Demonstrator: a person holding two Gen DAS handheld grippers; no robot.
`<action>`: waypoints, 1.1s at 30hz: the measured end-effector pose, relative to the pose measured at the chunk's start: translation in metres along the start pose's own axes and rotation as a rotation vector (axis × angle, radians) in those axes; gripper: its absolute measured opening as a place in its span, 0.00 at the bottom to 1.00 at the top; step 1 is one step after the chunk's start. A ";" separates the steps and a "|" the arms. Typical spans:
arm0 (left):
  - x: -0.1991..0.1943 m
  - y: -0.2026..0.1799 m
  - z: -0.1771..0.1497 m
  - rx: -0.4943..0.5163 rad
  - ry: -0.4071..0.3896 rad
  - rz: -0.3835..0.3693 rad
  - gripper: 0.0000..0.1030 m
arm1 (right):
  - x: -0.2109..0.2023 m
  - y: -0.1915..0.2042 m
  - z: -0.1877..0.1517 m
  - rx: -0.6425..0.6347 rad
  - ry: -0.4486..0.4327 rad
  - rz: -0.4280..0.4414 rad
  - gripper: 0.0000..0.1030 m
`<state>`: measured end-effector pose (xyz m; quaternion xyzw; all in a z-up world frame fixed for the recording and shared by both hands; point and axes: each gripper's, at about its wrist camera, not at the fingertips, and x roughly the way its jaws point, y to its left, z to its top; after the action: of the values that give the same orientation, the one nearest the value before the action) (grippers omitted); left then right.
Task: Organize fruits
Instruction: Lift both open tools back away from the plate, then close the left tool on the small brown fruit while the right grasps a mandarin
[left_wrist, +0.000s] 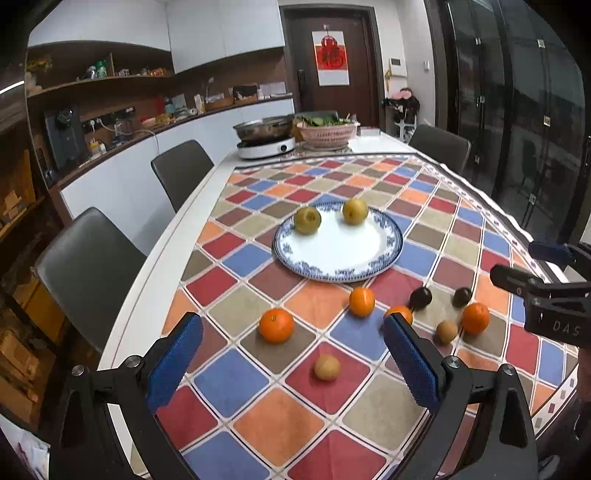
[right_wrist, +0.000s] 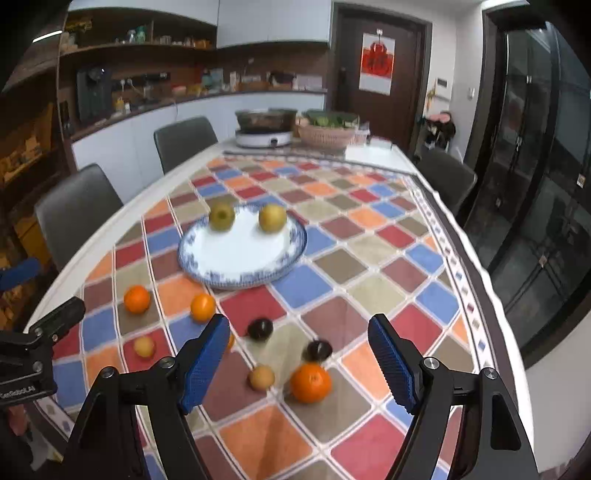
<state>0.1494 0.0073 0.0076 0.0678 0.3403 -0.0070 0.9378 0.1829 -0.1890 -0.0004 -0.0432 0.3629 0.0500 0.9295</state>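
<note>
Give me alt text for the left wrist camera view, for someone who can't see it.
The open left gripper hovers over a checkered tablecloth strewn with oranges, two dark plums and two small brown fruits. Beyond sits a blue-rimmed plate holding two yellow-green pears. The right gripper juts in at the right edge.

Checked tablecloth (left_wrist: 325, 391), grey chairs (left_wrist: 181, 173) beside table, pan on induction cooker (left_wrist: 266, 147), pink basket of greens (left_wrist: 327, 133), brown door (left_wrist: 332, 62).

White letters "DAS" stand on the right tongs' (left_wrist: 546, 273) black body.
</note>
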 end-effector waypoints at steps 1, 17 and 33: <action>0.004 -0.002 -0.002 0.007 0.013 0.000 0.97 | 0.004 -0.001 -0.004 0.001 0.022 0.003 0.75; 0.055 -0.013 -0.027 0.058 0.183 -0.012 0.97 | 0.050 -0.008 -0.039 -0.016 0.236 -0.057 0.75; 0.094 -0.014 -0.040 0.047 0.298 -0.072 0.74 | 0.087 -0.008 -0.052 -0.037 0.338 -0.062 0.65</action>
<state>0.1951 0.0017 -0.0844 0.0778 0.4778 -0.0383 0.8742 0.2128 -0.1973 -0.0972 -0.0795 0.5114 0.0199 0.8554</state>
